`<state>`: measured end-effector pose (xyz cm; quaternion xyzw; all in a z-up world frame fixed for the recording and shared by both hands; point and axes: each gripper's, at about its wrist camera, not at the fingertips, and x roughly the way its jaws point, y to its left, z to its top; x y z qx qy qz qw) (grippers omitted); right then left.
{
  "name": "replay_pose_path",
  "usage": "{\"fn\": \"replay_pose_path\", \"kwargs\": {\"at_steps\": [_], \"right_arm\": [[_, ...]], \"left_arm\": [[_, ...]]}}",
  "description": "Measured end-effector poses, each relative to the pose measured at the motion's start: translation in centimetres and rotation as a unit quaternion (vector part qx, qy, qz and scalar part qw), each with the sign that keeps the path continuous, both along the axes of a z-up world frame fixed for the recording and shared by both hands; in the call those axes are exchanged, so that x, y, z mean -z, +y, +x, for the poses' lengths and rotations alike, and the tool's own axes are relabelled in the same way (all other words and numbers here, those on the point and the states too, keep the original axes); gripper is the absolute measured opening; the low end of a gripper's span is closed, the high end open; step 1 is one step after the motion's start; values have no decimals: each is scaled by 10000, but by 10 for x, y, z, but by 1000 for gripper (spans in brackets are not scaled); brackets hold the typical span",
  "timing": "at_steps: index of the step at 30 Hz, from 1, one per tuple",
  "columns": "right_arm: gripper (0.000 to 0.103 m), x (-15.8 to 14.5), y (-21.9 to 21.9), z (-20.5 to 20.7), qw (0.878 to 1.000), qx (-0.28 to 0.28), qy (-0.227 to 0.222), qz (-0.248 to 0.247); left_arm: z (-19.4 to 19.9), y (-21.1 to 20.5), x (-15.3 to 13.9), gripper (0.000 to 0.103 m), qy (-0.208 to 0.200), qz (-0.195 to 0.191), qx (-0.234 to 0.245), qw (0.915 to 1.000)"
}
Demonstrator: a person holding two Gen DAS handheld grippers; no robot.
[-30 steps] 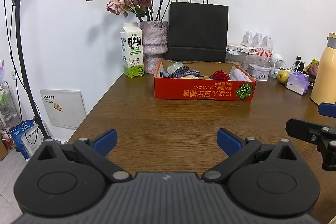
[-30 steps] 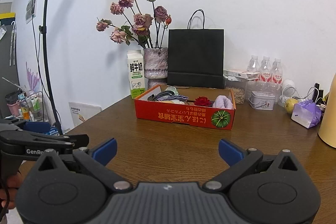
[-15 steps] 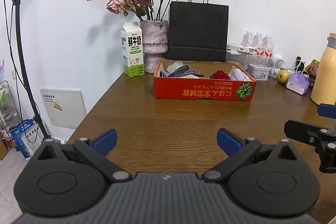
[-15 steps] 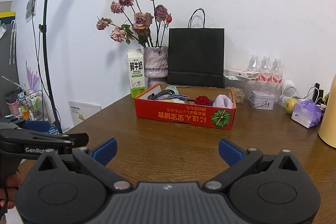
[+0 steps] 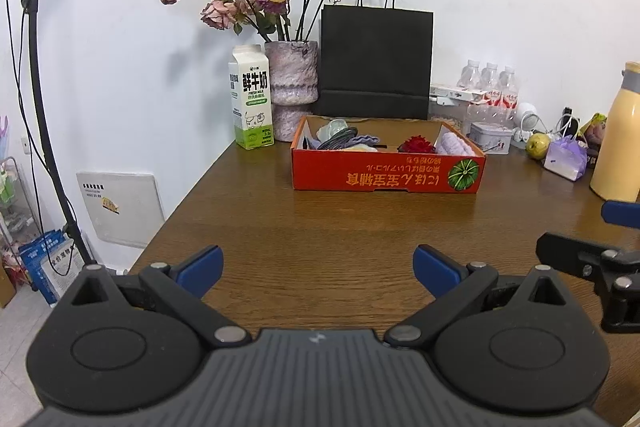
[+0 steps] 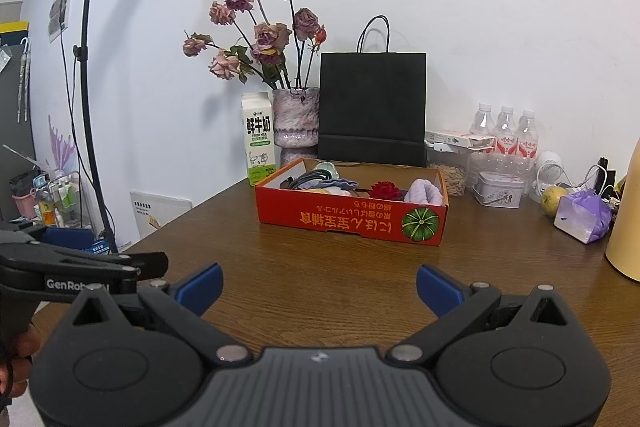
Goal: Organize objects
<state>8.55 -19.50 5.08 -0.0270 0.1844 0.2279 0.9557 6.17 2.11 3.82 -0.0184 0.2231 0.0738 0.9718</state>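
Note:
A shallow red cardboard box (image 5: 386, 177) (image 6: 352, 217) sits mid-table. It holds a red flower (image 5: 416, 145) (image 6: 385, 190), a lilac rolled cloth (image 5: 454, 146) (image 6: 425, 191), dark cables (image 5: 340, 140) and other small items. My left gripper (image 5: 318, 269) stands open over the bare near table, well short of the box, nothing between its blue pads. My right gripper (image 6: 319, 287) is likewise open and empty. Each gripper's black body shows at the edge of the other's view.
Behind the box stand a milk carton (image 5: 251, 97), a vase of dried roses (image 5: 291, 89) and a black paper bag (image 5: 376, 59). At right are water bottles (image 6: 506, 131), a tin (image 6: 499, 189), an apple (image 6: 554, 199), a purple pouch (image 6: 582, 213), a yellow flask (image 5: 618, 135). A light stand (image 6: 86, 87) rises left of the table.
Both grippers hold nearly still and stay open. In the left wrist view the right gripper's body has drifted slightly down and left.

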Motion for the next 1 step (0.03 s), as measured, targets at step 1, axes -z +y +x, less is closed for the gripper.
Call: {"fn": "replay_pose_path", "kwargs": {"at_steps": [1], "right_arm": [[103,0,-1,0,10000,2,-1,-1]], "left_arm": [[0,1,-1,103,0,-48,15,10000]]}}
